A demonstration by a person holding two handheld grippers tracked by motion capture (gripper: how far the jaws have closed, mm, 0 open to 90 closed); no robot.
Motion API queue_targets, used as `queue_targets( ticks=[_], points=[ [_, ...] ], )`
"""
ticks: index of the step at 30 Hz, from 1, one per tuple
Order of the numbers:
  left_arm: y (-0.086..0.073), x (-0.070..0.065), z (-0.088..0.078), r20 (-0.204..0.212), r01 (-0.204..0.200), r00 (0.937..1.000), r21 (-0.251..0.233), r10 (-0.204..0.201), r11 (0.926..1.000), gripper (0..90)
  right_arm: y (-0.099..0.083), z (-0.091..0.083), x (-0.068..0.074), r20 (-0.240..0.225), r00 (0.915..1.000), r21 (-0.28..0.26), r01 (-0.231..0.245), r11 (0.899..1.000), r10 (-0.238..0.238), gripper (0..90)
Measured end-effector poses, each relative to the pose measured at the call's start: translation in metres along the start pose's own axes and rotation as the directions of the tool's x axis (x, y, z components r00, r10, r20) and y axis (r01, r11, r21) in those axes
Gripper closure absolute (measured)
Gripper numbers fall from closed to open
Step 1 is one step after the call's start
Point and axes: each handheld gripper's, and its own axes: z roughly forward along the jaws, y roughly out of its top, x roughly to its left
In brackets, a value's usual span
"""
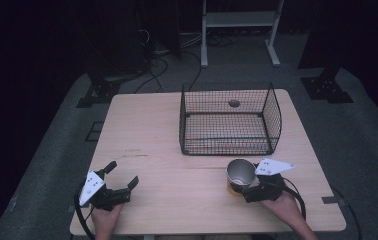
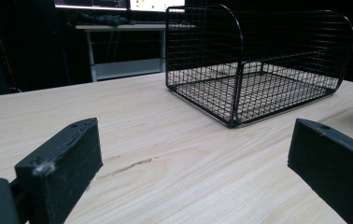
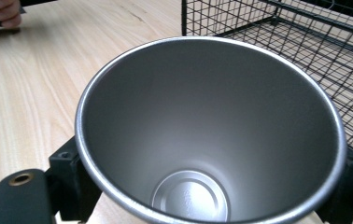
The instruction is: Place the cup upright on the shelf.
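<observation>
Evidently, the metal cup (image 1: pixel 240 173) was pinched between the jaws of the right gripper (image 1: pixel 255 186) just in front of the wire basket (image 1: pixel 229 120) — upright, its mouth open to the top, and held from the near side, which left the way toward the basket's open top free. The left gripper (image 1: pixel 122 176) was kept well apart over the table (image 1: pixel 152 135) at the near left, its jaws spread with nothing between them — likely parked there so as not to obstruct the cup's path.
</observation>
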Motion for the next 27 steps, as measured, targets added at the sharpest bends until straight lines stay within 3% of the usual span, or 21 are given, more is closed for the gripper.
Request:
queue_targets(
  ticks=[9, 15, 27],
  points=[
    [0.0, 0.0, 0.0, 0.0, 0.0, 1.0, 0.0, 0.0, 1.0, 2.3, 0.014, -0.013, -0.009, -0.061, 0.9972, -0.023, -0.043, 0.999, 0.042, 13.4],
    [0.0, 0.0, 0.0, 0.0, 0.0, 1.0, 0.0, 0.0, 1.0, 2.3, 0.022, -0.026, -0.021, -0.084, 0.9945, 0.001, -0.064, 0.998, 0.063, 13.4],
    [0.0, 0.0, 0.0, 0.0, 0.0, 1.0, 0.001, 0.0, 1.0, 2.3, 0.033, -0.041, -0.034, -0.086, 0.9943, 0.007, -0.062, 0.998, 0.062, 13.4]
  ],
)
